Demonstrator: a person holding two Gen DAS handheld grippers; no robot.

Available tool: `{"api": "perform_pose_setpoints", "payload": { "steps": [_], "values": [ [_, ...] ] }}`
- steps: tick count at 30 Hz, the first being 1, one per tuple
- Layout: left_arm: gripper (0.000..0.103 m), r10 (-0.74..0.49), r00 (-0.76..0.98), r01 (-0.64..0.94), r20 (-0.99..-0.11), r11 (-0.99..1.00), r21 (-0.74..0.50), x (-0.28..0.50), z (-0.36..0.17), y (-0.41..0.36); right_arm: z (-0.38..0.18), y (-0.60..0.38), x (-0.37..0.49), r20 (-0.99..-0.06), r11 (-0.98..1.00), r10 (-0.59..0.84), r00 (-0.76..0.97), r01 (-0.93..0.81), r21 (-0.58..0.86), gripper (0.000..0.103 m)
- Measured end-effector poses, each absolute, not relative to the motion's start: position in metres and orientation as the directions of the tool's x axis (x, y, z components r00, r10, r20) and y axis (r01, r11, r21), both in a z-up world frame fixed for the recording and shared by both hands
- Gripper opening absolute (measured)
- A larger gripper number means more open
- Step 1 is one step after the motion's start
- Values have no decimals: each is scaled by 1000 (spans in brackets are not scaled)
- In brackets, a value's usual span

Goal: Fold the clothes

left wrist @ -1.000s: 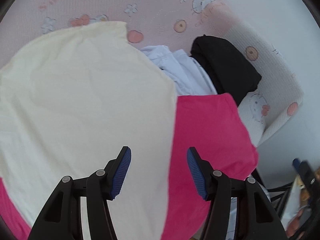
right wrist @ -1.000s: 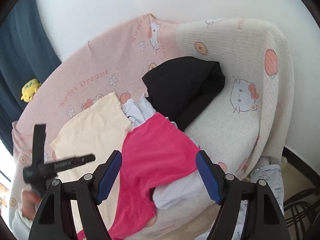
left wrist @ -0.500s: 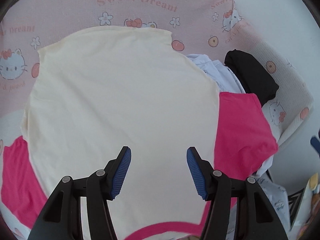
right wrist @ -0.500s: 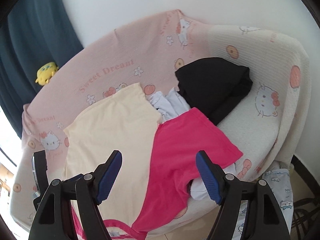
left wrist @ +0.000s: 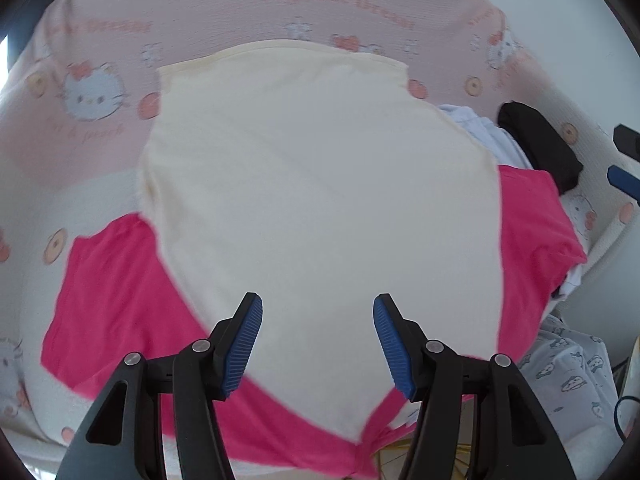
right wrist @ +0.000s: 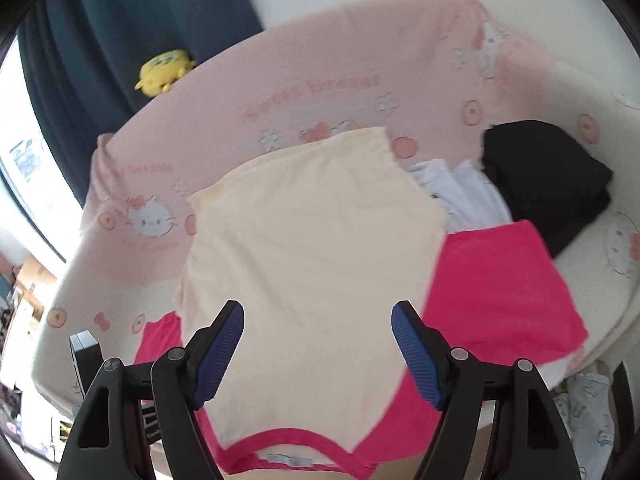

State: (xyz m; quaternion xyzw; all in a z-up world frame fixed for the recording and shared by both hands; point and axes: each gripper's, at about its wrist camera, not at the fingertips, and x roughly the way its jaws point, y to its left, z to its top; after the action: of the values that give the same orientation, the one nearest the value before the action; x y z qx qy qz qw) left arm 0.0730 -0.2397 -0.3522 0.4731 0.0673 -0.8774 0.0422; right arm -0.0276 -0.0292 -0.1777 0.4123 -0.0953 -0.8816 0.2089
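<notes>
Cream-and-pink raglan T-shirt [left wrist: 320, 184] spread flat, cream body up, across the seat of a sofa draped in a pink-and-cream Hello Kitty cover [left wrist: 248, 12]; hot-pink sleeves [right wrist: 500, 288] splayed out to either side, pink-bound neckline [right wrist: 288, 436] at the near edge and hem [left wrist: 288, 50] against the backrest. Seen in the right wrist view, inside the neck: a small white label [right wrist: 286, 459], print too small to read.

Left tool [left wrist: 318, 340] half open, nothing between its blue pads, poised above the lower chest of the shirt. Right tool [right wrist: 318, 356] spread wide, likewise empty, above the cloth near the neckline. No contact with the fabric visible from either.

Likely handling: thin knit jersey, light and limp, no stiffness to hold a crease, prone to bunching or dragging if pinched mid-panel. Better purchase probably at a sleeve cuff or shoulder seam, or at the hem corners, where doubled stitching gives the pads something firmer; a single layer to be pinched, not the cover beneath.

Beside the right sleeve: crumpled pale lavender-white clothes [right wrist: 464, 196] and a folded black garment [right wrist: 548, 176], both clear of the shirt's body. Yellow plush toy [right wrist: 164, 70] on top of the backrest before a dark curtain [right wrist: 120, 20].

Legible writing: "Sweet Dream" in pink on the cover, blurred; smaller script under the cat's face unreadable.
</notes>
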Motion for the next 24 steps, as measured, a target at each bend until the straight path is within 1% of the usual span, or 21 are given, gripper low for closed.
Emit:
{"api": "perform_pose_setpoints", "payload": {
  "steps": [7,14,16,18,21,24],
  "values": [
    [55,-79,-521,290,-850,-953,-89,118,-357,-302,-192,-107,-41,-741,-847,-510,-438,405,344,76],
    [55,-144,-479,417,-866,-906,-80,150,-367,-350,-230,-162,-27,-801,-809,-520,-297,472,350,76],
    [55,-138,-478,433,-867,-896,-96,157,-369,-355,-245,-169,-20,-812,-803,-526,-253,462,377,76],
    [55,-132,-474,441,-870,-891,-105,162,-372,-356,-263,-169,-14,-815,-797,-546,-192,417,436,76],
    [55,-142,-461,425,-876,-902,-77,162,-377,-348,-290,-164,-10,-813,-786,-576,-90,335,520,76],
    [55,-159,-451,386,-878,-922,-31,159,-381,-334,-309,-151,-10,-821,-803,-569,-53,251,540,76]
  ]
}}
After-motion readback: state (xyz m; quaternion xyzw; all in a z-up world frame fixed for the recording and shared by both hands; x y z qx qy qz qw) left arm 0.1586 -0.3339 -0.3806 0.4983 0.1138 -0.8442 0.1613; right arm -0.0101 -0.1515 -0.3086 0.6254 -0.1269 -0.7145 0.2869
